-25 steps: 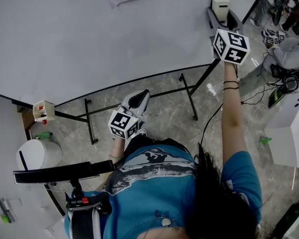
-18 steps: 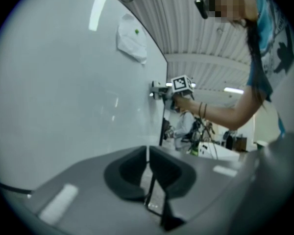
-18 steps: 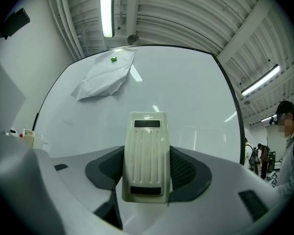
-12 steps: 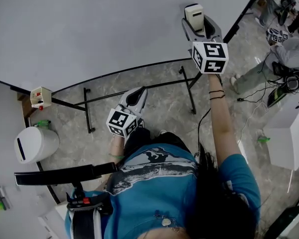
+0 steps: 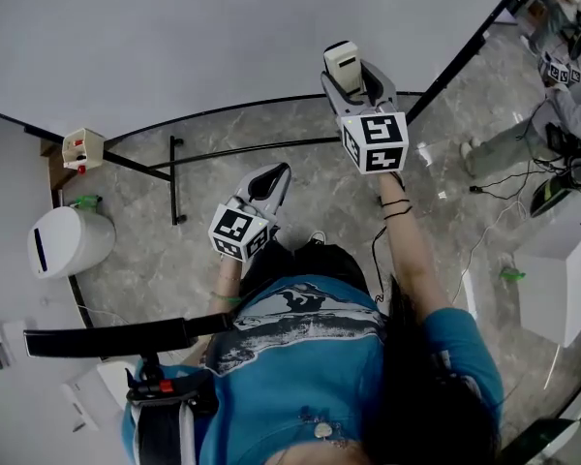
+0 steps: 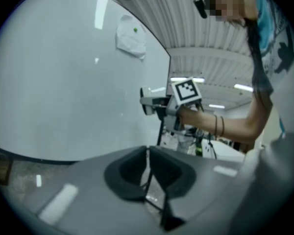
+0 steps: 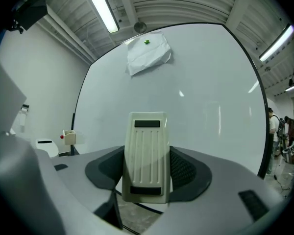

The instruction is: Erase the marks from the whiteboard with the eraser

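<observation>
The whiteboard [image 5: 174, 37] fills the top of the head view; its surface [image 7: 196, 106] looks white with no marks I can make out. My right gripper [image 5: 347, 74] is shut on the cream eraser [image 5: 342, 64], held up near the board's lower edge; in the right gripper view the eraser [image 7: 147, 155] stands upright between the jaws. In the left gripper view the right gripper [image 6: 159, 102] sits just off the board. My left gripper [image 5: 269, 184] hangs low over the floor, shut, with nothing in it; its jaws [image 6: 148, 173] meet.
A white cloth [image 7: 148, 53] is pinned near the board's top. A small marker holder [image 5: 81, 149] is at the board's left end, above a round white bin [image 5: 66, 240]. The black stand legs [image 5: 177, 177] cross the marble floor. A person [image 5: 562, 66] and cables sit at right.
My right gripper has carried the eraser leftward and downward along the board's lower edge. The left gripper has barely moved.
</observation>
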Demonstrator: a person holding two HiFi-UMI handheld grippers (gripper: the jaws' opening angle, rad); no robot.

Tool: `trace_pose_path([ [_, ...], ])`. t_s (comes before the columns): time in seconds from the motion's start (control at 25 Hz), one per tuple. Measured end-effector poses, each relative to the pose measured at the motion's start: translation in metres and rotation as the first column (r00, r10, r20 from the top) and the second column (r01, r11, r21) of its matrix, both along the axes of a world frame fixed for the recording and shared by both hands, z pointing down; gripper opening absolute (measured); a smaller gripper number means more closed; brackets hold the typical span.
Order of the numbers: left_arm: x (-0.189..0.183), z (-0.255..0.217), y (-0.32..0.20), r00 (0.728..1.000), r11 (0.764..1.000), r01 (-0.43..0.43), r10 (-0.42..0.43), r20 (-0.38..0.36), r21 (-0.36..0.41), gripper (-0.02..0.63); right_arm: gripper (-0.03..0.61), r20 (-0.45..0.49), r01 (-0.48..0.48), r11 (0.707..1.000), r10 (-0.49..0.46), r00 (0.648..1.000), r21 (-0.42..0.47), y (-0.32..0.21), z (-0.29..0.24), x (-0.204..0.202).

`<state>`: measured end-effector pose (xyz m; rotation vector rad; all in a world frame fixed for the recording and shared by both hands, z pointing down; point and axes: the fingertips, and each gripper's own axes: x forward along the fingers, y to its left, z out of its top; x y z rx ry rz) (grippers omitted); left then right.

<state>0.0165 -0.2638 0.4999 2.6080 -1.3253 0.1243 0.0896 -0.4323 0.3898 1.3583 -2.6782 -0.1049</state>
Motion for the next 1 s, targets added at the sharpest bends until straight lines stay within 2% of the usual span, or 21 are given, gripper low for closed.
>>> trace_pose_path([
  [0.12, -0.006, -0.004, 0.002, 1.000, 1.000, 0.013, -0.013, -0.003, 0.009, 0.005, 0.262, 0.001, 0.035, 0.999, -0.035, 0.999, -0.038, 0.018, 0.018, -0.018],
  [0.28, -0.020, 0.003, 0.014, 0.999, 0.999, 0.035, -0.035, 0.003, -0.020, 0.005, 0.262, -0.022, 0.075, 0.995, -0.077, 0.997, -0.072, 0.043, 0.039, -0.042],
  [0.48, -0.057, 0.004, 0.037, 0.998, 0.998, 0.067, -0.067, -0.004, -0.011, 0.005, 0.262, -0.028, 0.098, 0.989, -0.102, 0.994, -0.112, 0.080, 0.059, -0.081],
  [0.76, -0.123, -0.002, 0.101, 0.994, 0.994, 0.105, -0.105, -0.028, 0.016, 0.005, 0.262, -0.026, 0.086, 0.984, -0.091, 0.996, -0.157, 0.162, 0.072, -0.135],
  [1.0, -0.160, -0.007, 0.171, 0.996, 0.997, 0.076, -0.075, -0.042, 0.027, 0.005, 0.262, 0.004, 0.068, 0.979, -0.069, 0.998, -0.193, 0.249, 0.071, -0.174],
])
